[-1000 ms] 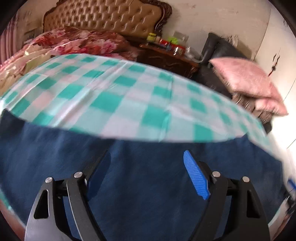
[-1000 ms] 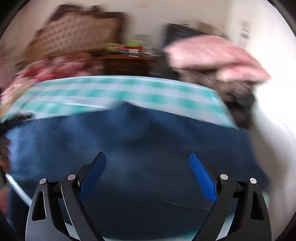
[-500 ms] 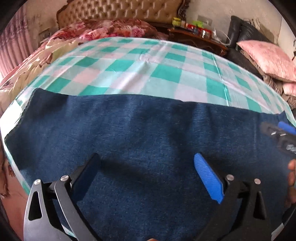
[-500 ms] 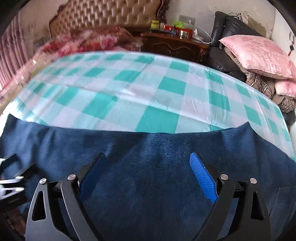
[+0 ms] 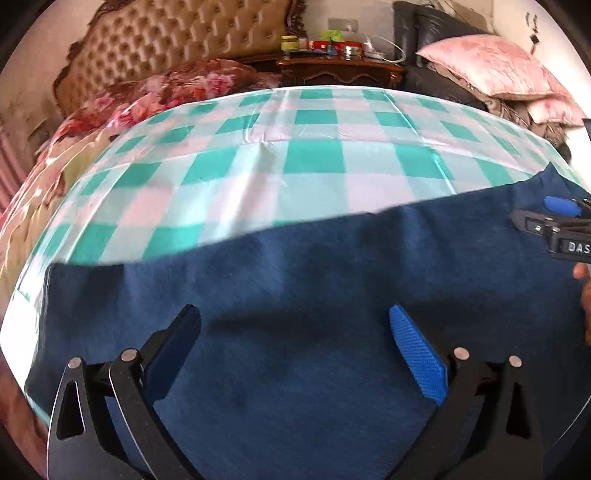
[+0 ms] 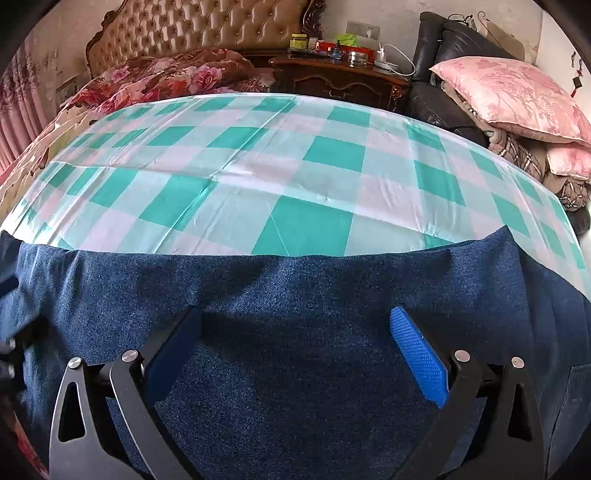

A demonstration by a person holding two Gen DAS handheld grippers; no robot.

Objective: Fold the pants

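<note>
Dark blue denim pants (image 5: 295, 288) lie flat across the near side of a green-and-white checked sheet (image 5: 314, 158); they also show in the right wrist view (image 6: 295, 295). My left gripper (image 5: 295, 325) is open and empty, hovering just above the pants. My right gripper (image 6: 295, 325) is open and empty above the pants too; its blue tip shows in the left wrist view (image 5: 561, 206) at the far right edge. A pocket seam (image 6: 576, 373) shows at the right.
A tufted headboard (image 6: 207, 33) and floral quilt (image 6: 162, 81) lie at the back left. A dark wooden nightstand (image 6: 340, 77) with bottles stands behind. Pink pillows (image 6: 509, 96) sit on a black chair at the right.
Both grippers shifted over the pants while staying open. The left view swung so the pants' far edge now slants up to the right; the right gripper sits higher at its right edge.
</note>
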